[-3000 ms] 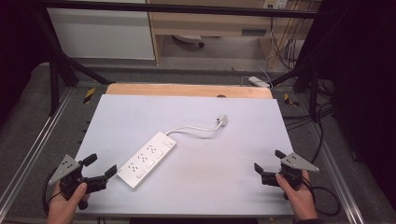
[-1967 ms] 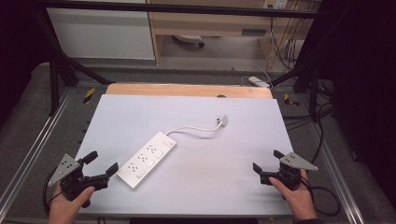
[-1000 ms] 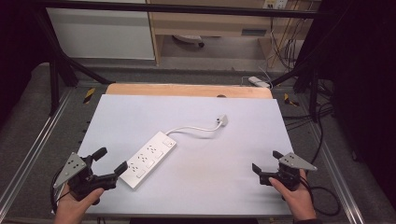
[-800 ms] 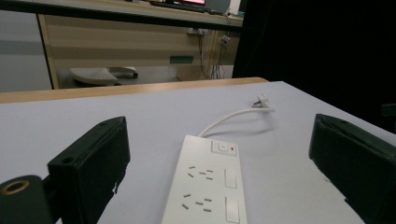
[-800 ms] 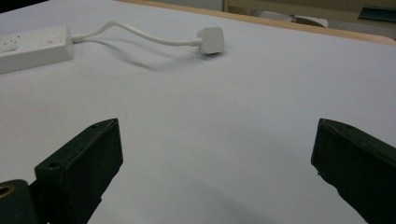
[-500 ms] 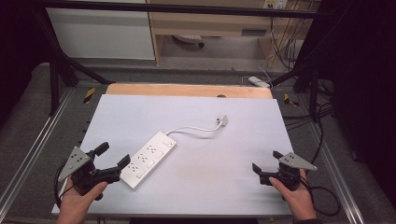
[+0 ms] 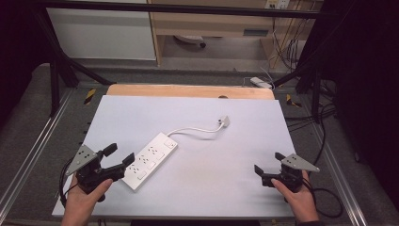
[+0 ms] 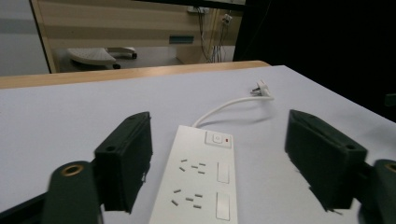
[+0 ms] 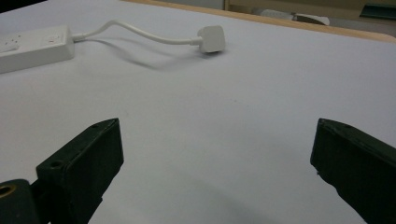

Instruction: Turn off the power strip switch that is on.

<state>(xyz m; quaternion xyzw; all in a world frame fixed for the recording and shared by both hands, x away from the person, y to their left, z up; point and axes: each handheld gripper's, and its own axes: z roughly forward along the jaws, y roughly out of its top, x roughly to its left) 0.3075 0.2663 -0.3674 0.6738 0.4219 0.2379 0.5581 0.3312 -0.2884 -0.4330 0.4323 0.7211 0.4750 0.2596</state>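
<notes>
Lying diagonally left of frame centre on the bench point(image 7: 244, 141), a white power strip point(image 7: 149, 161); left tongs point(image 7: 117, 157) and right tongs point(image 7: 269, 164) both spread apart.

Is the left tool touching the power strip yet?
Apart. In the left gripper view the left tool is open, with table showing between each jaw and the power strip.

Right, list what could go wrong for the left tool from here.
1. The left tool is open at the near end of the power strip; closing there, far from its middle, could let the strip swivel or tip.
2. The cord lies loose with its plug free on the table; lifting the strip may drag and swing it.
</notes>
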